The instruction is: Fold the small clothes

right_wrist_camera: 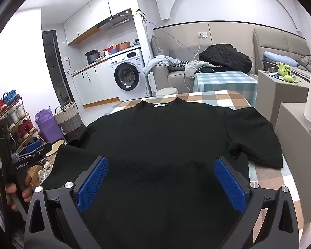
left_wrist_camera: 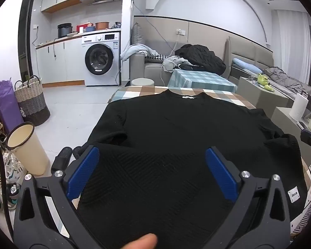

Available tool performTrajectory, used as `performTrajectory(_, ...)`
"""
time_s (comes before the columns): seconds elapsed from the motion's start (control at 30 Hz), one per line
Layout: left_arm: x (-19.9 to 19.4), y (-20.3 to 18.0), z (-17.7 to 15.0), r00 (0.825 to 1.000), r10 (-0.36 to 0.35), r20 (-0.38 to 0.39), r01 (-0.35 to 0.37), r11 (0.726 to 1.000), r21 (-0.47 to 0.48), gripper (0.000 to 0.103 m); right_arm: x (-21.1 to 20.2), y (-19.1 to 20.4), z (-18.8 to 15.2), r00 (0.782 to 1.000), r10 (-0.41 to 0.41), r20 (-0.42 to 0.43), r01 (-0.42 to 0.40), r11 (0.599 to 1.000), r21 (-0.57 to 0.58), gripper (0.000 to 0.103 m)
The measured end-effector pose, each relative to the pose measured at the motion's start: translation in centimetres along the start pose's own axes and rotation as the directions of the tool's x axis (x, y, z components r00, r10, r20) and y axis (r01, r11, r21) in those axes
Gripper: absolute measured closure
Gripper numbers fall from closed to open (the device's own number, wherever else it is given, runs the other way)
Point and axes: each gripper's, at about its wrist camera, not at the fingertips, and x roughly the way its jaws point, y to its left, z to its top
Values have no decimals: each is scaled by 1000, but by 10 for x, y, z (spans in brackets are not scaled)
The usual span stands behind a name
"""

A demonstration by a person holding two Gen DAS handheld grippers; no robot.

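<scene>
- A black top (left_wrist_camera: 172,124) lies spread flat on a checked table (left_wrist_camera: 134,92), collar at the far edge, hem nearest the cameras.
- Its 2 short sleeves lie out to the sides; the right one (right_wrist_camera: 253,134) rests flat on the cloth, the left one (left_wrist_camera: 112,128) droops over the table's edge.
- Left gripper (left_wrist_camera: 153,170): blue pads (left_wrist_camera: 84,172) spread wide above the hem, nothing pinched between them.
- Right gripper (right_wrist_camera: 161,178): likewise wide apart over the hem, empty.
- A white label (left_wrist_camera: 293,195) shows at the hem's right corner.
- A washer (left_wrist_camera: 101,59) stands at the back.
</scene>
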Motion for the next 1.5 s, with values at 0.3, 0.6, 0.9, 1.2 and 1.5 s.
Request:
performTrajectory(0.3, 2, 1, -1, 1000, -27, -7, 27, 999, -19, 1, 2, 3, 7, 1000, -16, -13, 16, 1000, -17, 0)
performTrajectory(0.6, 6, -6, -5, 999, -48, -19, 48, 999, 14, 1, 1, -1, 4, 999, -37, -16, 37, 999, -30, 0)
performTrajectory(0.9, 7, -8, -6, 999, -46, -19, 46, 999, 26, 1, 2, 1, 5, 999, -45, -30, 44, 999, -32, 0)
performTrajectory(1.2, 6, -8, -4, 999, -37, -21, 37, 999, 23, 1, 3, 3, 4, 999, -39, -33, 38, 999, -30, 0)
performTrajectory(1.5, 6, -6, -6, 999, -32, -23, 32, 999, 24, 1, 4, 2, 3, 999, -38, -39, 37, 999, -31, 0)
